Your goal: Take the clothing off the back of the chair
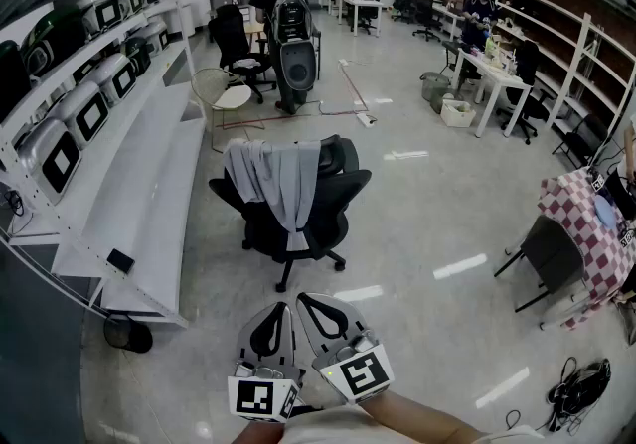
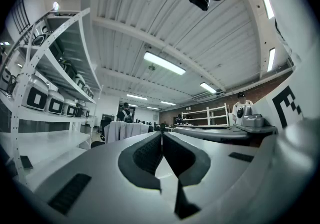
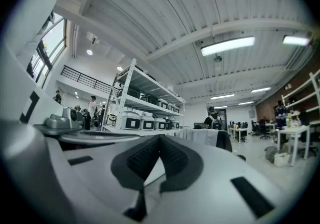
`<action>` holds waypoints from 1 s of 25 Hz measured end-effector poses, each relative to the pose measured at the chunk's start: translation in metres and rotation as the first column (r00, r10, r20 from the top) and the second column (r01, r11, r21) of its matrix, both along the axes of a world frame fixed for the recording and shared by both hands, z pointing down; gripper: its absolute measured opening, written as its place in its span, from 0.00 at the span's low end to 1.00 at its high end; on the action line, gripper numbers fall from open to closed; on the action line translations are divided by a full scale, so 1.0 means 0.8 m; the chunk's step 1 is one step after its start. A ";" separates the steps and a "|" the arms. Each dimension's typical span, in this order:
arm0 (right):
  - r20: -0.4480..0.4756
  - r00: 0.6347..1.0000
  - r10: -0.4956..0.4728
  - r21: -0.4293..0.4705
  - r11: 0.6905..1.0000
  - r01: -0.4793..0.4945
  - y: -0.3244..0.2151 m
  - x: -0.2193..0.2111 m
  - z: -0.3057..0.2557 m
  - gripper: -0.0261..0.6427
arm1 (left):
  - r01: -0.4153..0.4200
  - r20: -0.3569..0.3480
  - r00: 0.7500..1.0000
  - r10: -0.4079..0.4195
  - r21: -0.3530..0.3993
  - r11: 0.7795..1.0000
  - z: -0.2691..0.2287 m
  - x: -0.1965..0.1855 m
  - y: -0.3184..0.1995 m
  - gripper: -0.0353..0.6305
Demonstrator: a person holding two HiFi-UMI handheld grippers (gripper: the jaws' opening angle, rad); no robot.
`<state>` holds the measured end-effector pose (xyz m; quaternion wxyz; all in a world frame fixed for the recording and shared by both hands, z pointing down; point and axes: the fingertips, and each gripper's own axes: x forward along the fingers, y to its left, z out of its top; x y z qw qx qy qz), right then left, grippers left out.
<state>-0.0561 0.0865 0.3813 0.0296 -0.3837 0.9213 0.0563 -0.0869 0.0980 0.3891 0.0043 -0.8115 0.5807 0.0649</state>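
Clothing (image 1: 283,184) draped over chair (image 1: 344,162) back, left tongs (image 2: 162,136) pressed together and empty, right tongs (image 3: 160,139) likewise

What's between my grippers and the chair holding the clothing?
Only bare floor, in the head view, separates the left gripper and right gripper from the chair with the clothing.

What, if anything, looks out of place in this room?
Mainly the grey garment slung over the back of the black office chair, mid-aisle. Loose cables also lie on the floor at lower right.
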 end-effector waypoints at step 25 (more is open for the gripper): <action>-0.047 0.999 -0.020 -0.022 1.000 0.019 -0.011 0.022 0.014 0.07 | -0.018 -0.028 0.999 0.017 -0.022 1.000 0.010 0.020 -0.016 0.07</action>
